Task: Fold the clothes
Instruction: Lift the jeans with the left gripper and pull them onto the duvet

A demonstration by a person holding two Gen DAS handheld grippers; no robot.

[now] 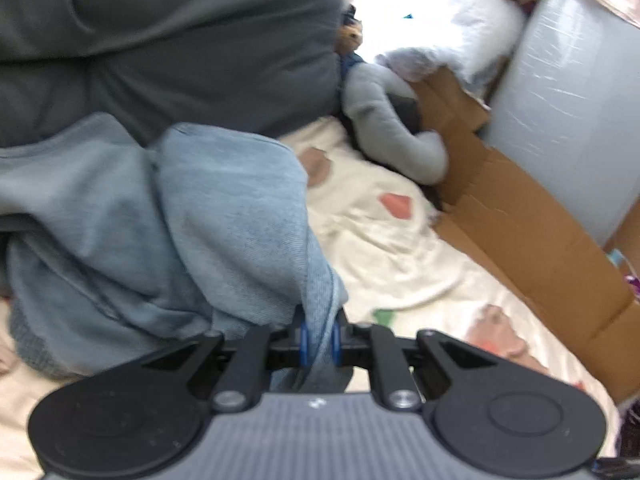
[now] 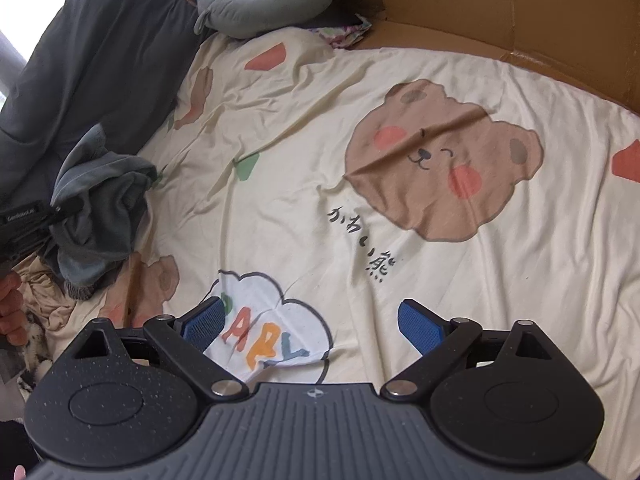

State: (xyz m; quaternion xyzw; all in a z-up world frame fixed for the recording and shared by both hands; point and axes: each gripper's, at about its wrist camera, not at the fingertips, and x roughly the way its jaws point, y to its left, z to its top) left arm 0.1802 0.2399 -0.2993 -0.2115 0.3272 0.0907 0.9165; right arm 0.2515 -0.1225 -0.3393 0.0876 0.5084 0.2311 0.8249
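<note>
Left wrist view: left hand-held gripper (image 1: 319, 338) is clenched on a fold of the blue garment (image 1: 168, 224), its blue pads pressed tight w/ cloth pinched between them. The garment bunches up just ahead and to the left of the gripper, hanging loose over the bed sheet (image 1: 400, 248). Behind it, further ahead, a big dark grey cushion (image 1: 168, 48) fills the upper left. Ahead-right lies a grey curved pillow (image 1: 384, 120), touching a cardboard sheet (image 1: 520, 216) that runs along the right side. Beyond the cardboard sits a pale plastic-wrapped block (image 1: 568, 92). Frame is a bit blurred.

Right wrist view: right hand-held gripper (image 2: 311, 322) is released, blue fingers (image 2: 424, 326) spread wide apart w/ nothing between them, hovering over the cream bed sheet (image 2: 304, 152). Directly ahead under the gripper is a white cloud print w/ coloured letters (image 2: 268, 332); further ahead-right a big brown bear print (image 2: 440, 160). The blue-grey garment (image 2: 100, 216) is far left of this gripper, crumpled, w/ the other gripper's black body (image 2: 24, 220) touching it at its left. Fingers of a hand (image 2: 10, 304) show at the left edge. Dark cushion (image 2: 92, 64) sits ahead-left, the grey pillow (image 2: 264, 4) far ahead, cardboard (image 2: 520, 12) along the far right.
</note>
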